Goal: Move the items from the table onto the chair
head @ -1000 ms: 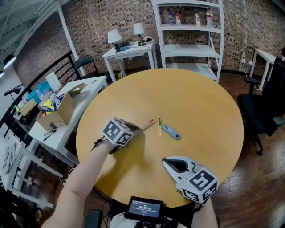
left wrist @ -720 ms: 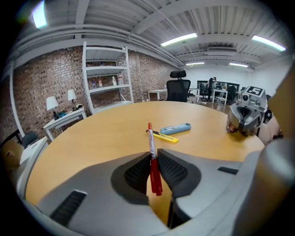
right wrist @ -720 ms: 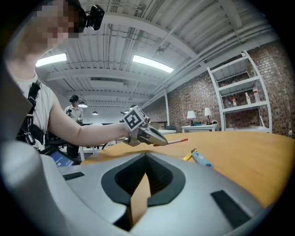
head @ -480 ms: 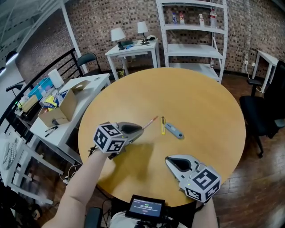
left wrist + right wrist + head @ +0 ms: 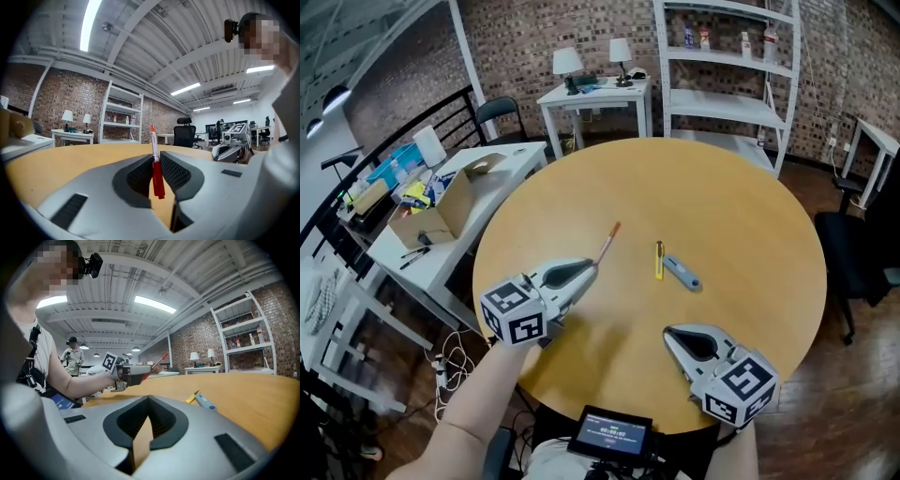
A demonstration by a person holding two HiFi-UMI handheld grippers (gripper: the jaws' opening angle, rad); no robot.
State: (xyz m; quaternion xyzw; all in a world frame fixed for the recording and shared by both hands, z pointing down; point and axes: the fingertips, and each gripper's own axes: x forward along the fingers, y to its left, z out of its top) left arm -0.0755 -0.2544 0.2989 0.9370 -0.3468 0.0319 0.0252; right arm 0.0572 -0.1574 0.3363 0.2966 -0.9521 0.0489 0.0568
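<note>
- pen [image 5: 607, 246], red with a pale barrel, sits pinched between the ribbed pads of the left gripper [image 5: 589, 269]. its jaws are narrowed onto it, and most of its length sticks out past the tips.
- left gripper is held above the round wooden table [image 5: 741, 197], near its left edge, with the pen pointing out over the table top. the gripper's shadow falls on the wood beside it.
- right gripper [image 5: 668, 334] is near the table's front edge. its jaw tips are together with nothing between them; only bare table shows through the slit lower down.
- yellow marker [image 5: 658, 260] and blue-grey tool [image 5: 682, 273] lie on the table near its middle. they are just beside each other and come close at their upper ends, ahead of the right gripper and to the right of the held pen.
- black office chair [image 5: 862, 253] stands on the floor off the table's right side, well apart from both grippers.
- white desk [image 5: 502, 173] with an open cardboard box [image 5: 441, 214] stands left of the table.
</note>
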